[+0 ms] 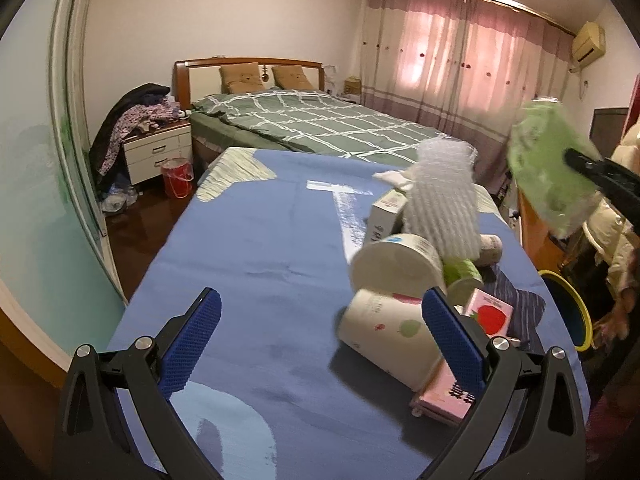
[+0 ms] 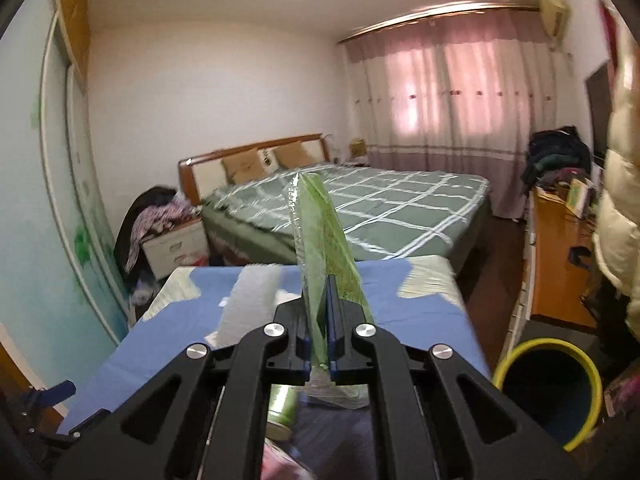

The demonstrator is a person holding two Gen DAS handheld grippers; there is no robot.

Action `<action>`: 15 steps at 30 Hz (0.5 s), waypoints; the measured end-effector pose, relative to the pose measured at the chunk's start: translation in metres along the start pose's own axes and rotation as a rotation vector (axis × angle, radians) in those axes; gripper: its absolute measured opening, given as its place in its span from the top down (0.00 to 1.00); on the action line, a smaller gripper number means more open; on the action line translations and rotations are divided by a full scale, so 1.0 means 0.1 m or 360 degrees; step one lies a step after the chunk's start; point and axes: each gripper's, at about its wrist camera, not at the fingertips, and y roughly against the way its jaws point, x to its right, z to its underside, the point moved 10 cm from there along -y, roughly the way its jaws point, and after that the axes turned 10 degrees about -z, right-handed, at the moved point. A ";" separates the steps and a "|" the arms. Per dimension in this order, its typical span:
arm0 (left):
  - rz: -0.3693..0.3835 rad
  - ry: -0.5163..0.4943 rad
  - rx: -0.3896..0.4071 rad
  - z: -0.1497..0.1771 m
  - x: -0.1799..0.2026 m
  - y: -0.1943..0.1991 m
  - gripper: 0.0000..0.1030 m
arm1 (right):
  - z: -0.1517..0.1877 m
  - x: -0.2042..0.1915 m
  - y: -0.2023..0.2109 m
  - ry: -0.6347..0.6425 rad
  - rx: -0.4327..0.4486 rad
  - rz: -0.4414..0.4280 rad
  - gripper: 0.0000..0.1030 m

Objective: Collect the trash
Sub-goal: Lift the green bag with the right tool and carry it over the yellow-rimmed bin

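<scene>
Green crinkled plastic wrapper [image 2: 324, 236], translucent, clamped in right gripper [image 2: 319, 320] jaws, left gripper [image 1: 320, 332] jaws apart

Right gripper [image 2: 318, 316] raised, fingers clamped, left gripper [image 1: 320, 344] spread wide

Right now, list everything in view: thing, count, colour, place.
green wrapper: one, clamped in right gripper
paper cups: two, white, lying on blue table
bubble wrap: one, clear, on the pile
cartons: two, pink, by the cups
bin: one, yellow-rimmed, right of table
blue table: one
bed: one, green checked, behind
right hand-held gripper: shut on wrapper
left hand-held gripper: open, empty
</scene>
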 end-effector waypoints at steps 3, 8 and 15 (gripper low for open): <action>0.0032 -0.0030 -0.0006 0.03 0.10 0.01 0.04 | -0.04 0.33 0.26 -0.0063 0.0054 0.0107 0.94; 0.0084 -0.0067 -0.0019 0.09 0.27 0.04 0.04 | 0.08 0.96 0.57 -0.0164 0.0077 0.0299 0.94; 0.0223 -0.0201 0.0001 0.19 0.66 0.21 0.04 | 0.50 1.89 0.70 -0.0347 -0.0022 0.0539 0.94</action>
